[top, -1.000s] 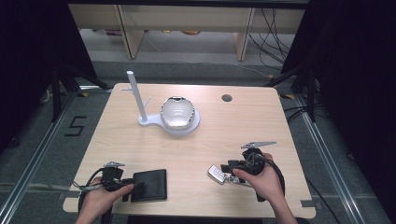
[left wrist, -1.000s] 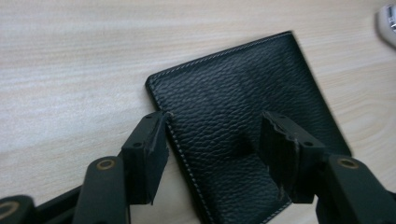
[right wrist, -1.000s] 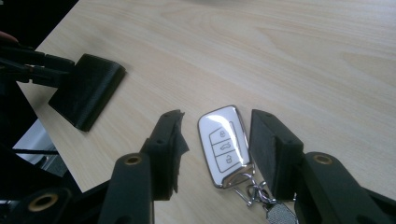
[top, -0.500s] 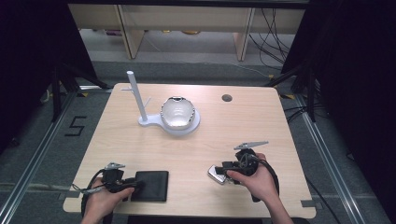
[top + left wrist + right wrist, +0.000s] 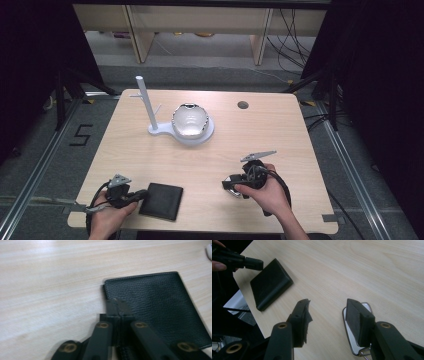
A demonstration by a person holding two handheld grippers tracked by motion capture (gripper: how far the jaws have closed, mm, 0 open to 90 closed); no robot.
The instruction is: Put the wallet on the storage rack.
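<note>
While my left gripper (image 5: 142, 193) sits at the near left corner of the table (image 5: 280, 130), its jaws have just been closing and now meet tip to tip. In the left gripper view the tips rest at the spine edge of the black wallet (image 5: 155, 305); whether any leather is pinched between them I cannot tell (the tips hide that spot). The wallet lies flat and closed, near the table's front edge, just beside that gripper.

My right gripper (image 5: 328, 311) is held low over the near right part of the table, jaws standing wide apart with bare wood between them. A small silver metal clip (image 5: 357, 345) lies on the table under its right jaw, touching or nearly so; I cannot tell which. From this view I also see the wallet well apart, toward the table corner, with the left gripper's closed tip at its far edge.

Farther back, a white stand (image 5: 150, 107) with an upright post carries a shiny rounded object (image 5: 190, 120).
</note>
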